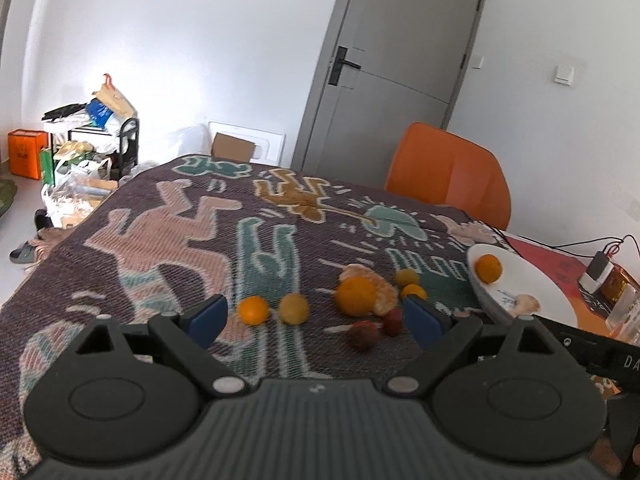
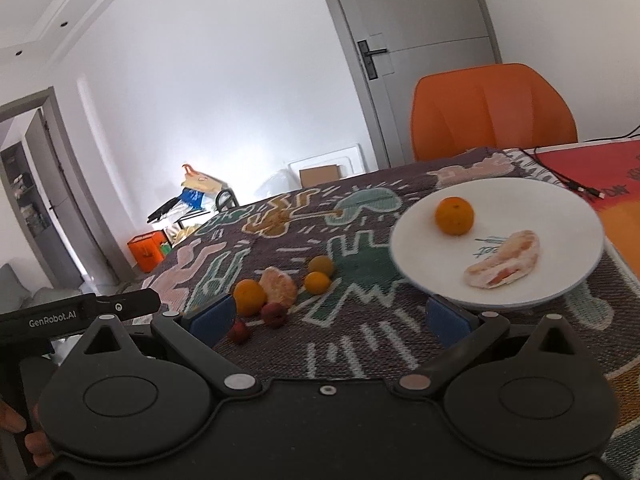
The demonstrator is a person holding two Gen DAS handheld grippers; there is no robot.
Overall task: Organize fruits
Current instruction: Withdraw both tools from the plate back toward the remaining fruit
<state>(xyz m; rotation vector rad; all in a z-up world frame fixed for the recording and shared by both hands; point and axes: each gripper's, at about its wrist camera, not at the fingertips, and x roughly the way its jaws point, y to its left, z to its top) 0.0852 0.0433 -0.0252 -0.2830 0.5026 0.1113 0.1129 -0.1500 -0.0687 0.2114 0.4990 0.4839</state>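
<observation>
A white plate (image 2: 560, 216) holds a small orange (image 2: 454, 215) and a peeled citrus piece (image 2: 505, 259); it also shows in the left wrist view (image 1: 544, 292). On the patterned cloth lie a larger orange (image 1: 355, 296) against a peeled mandarin (image 1: 383, 294), several small yellow and orange fruits (image 1: 253, 309) and two dark red fruits (image 1: 363, 335). My left gripper (image 1: 316, 320) is open and empty, just short of the fruits. My right gripper (image 2: 329, 320) is open and empty, between the fruit cluster (image 2: 276, 290) and the plate.
An orange chair (image 2: 494, 114) stands behind the table by a grey door (image 1: 396, 60). A red mat with cables (image 2: 580, 188) and a small device (image 1: 598, 270) lie at the right. Bags and a shelf (image 1: 92, 140) clutter the floor at the left.
</observation>
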